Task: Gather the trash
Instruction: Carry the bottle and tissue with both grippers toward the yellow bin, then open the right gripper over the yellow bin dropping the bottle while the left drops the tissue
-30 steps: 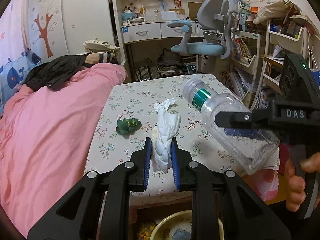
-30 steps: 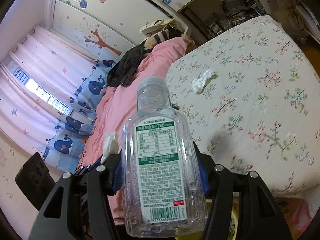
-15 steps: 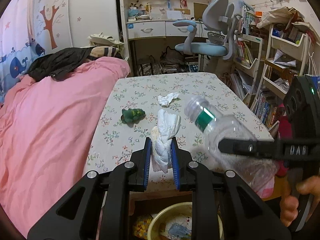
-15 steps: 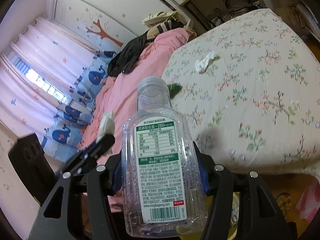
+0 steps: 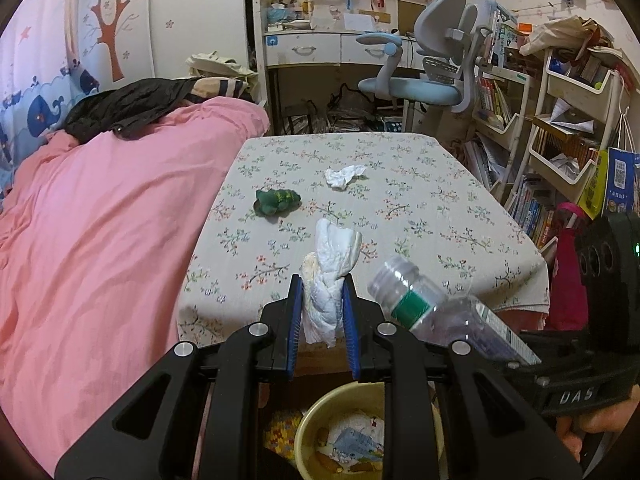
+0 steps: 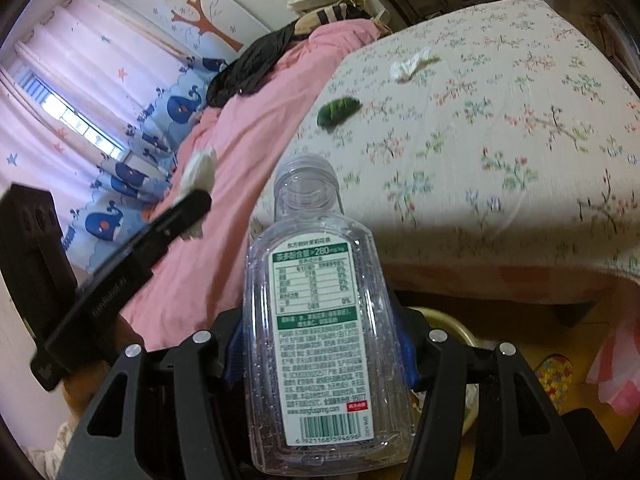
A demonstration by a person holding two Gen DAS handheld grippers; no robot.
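My left gripper (image 5: 323, 308) is shut on a twisted white tissue wad (image 5: 328, 276), held past the near edge of the floral table (image 5: 420, 184). My right gripper (image 6: 320, 344) is shut on an empty clear plastic bottle (image 6: 320, 328) with a green and white label, uncapped. The bottle (image 5: 436, 316) also shows in the left wrist view, tilted, just right of the tissue. Below both stands a yellow bin (image 5: 316, 420) with paper scraps inside; its rim (image 6: 452, 320) shows behind the bottle. A crumpled tissue (image 5: 343, 176) and a small green toy (image 5: 276, 200) lie on the table.
A bed with a pink duvet (image 5: 100, 240) borders the table's left side. A blue desk chair (image 5: 424, 76), a white desk and crowded bookshelves (image 5: 560, 120) stand behind and to the right. A pink bag (image 6: 616, 364) lies on the floor at right.
Both grippers have drawn back from over the table and sunk toward the bin, still holding the tissue wad and the bottle. More of the yellow bin shows below them now.
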